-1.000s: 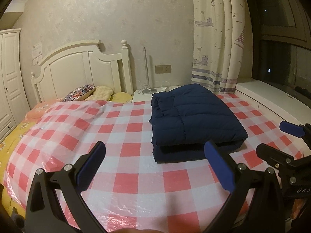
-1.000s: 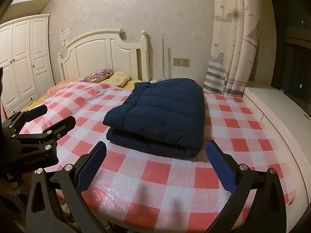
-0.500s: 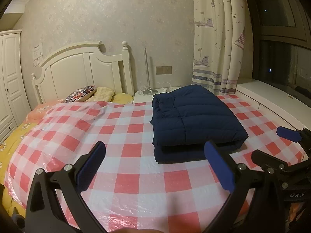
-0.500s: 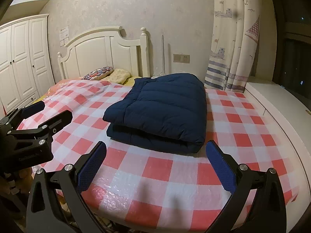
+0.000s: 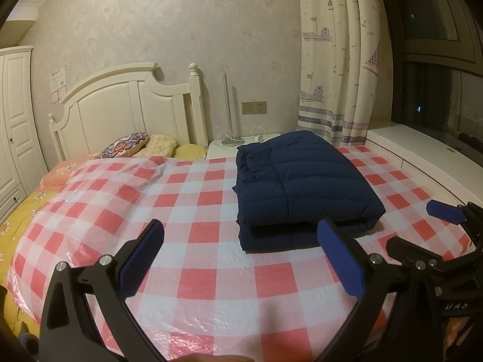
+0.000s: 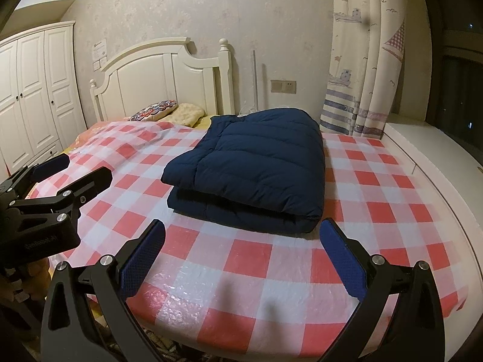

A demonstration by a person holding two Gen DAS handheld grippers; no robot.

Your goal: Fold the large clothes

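A navy quilted down jacket lies folded into a thick rectangle on the red-and-white checked cover of the bed, right of centre. My left gripper hovers open over the near edge of the bed, short of the jacket, with nothing between its blue pads. My right gripper is open too, held back from the jacket's near fold and holding nothing. Each gripper shows in the other's view: the right gripper at the right edge, the left gripper at the left.
A white headboard and pillows stand at the far end of the bed. A nightstand with cables and a patterned curtain lie behind the jacket. A white window ledge runs along the right, a wardrobe on the left.
Both grippers have drawn back and risen a little from the bed, still open. The folded jacket has not moved.
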